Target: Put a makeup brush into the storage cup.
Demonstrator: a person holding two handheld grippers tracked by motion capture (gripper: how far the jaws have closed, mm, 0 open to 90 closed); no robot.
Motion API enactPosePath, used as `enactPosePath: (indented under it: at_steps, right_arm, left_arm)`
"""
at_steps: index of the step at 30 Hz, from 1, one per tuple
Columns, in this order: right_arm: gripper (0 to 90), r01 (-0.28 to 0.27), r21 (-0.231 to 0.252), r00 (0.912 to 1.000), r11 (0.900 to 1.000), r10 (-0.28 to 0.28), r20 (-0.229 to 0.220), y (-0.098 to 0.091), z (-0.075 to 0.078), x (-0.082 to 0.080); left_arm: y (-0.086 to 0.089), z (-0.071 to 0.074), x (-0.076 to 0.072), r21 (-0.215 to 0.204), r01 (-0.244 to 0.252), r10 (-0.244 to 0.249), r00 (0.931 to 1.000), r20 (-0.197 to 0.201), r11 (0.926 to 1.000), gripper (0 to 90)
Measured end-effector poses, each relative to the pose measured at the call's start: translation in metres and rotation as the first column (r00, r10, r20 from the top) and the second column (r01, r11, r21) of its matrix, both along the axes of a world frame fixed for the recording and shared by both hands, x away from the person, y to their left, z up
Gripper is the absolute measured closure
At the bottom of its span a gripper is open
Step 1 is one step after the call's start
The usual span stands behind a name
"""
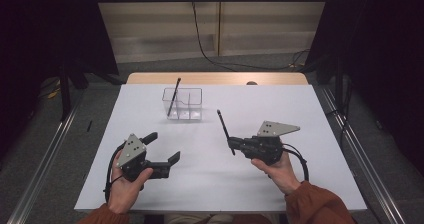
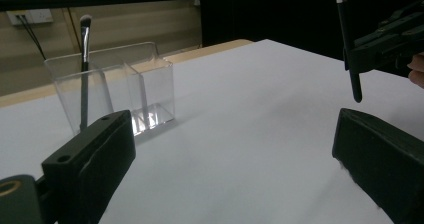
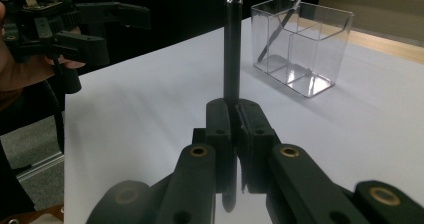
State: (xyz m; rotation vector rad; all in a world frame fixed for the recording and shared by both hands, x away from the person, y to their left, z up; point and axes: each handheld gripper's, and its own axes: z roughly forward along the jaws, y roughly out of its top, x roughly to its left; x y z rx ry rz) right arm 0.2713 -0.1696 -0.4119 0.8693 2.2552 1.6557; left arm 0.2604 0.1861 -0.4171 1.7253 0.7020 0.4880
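Held brush point(image 1: 225, 132): you are carrying it above the table, right of the clear organiser point(image 1: 183, 104) — gripped low on the handle.
Right gripper point(image 3: 235, 115): clamping the handle tight, jaws fully closed.
Left gripper point(image 1: 163, 146): hovering with jaws wide apart, holding nothing.
Stored brush point(image 1: 173, 97): leaning in the organiser's left compartment.
Risk: the long stem is likely to pivot and clip the organiser's rim — tipping it.
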Motion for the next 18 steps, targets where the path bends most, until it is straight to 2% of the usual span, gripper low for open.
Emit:
enactPosePath:
  at_steps: [9, 13, 18]
  right_arm:
    - [84.5, -0.021, 0.012, 0.9997, 0.9997, 0.021, -0.012, 0.008, -0.001, -0.001]
    - [84.5, -0.022, 0.008, 0.9997, 0.9997, 0.022, -0.010, 0.009, -0.001, -0.001]
    - [84.6, -0.023, 0.011, 0.9997, 0.9997, 0.023, -0.007, 0.009, -0.001, -0.002]
  left_arm:
    - [-0.026, 0.010, 0.005, -0.024, 0.061, -0.061, 0.9981, 0.004, 0.9978, 3.5]
    - [-0.039, 0.013, 0.008, -0.050, 0.089, -0.089, 0.9960, -0.005, 0.9948, 3.5]
    - [-0.055, 0.018, 0.013, -0.054, 0.132, -0.132, 0.9913, 0.004, 0.9898, 4.5]
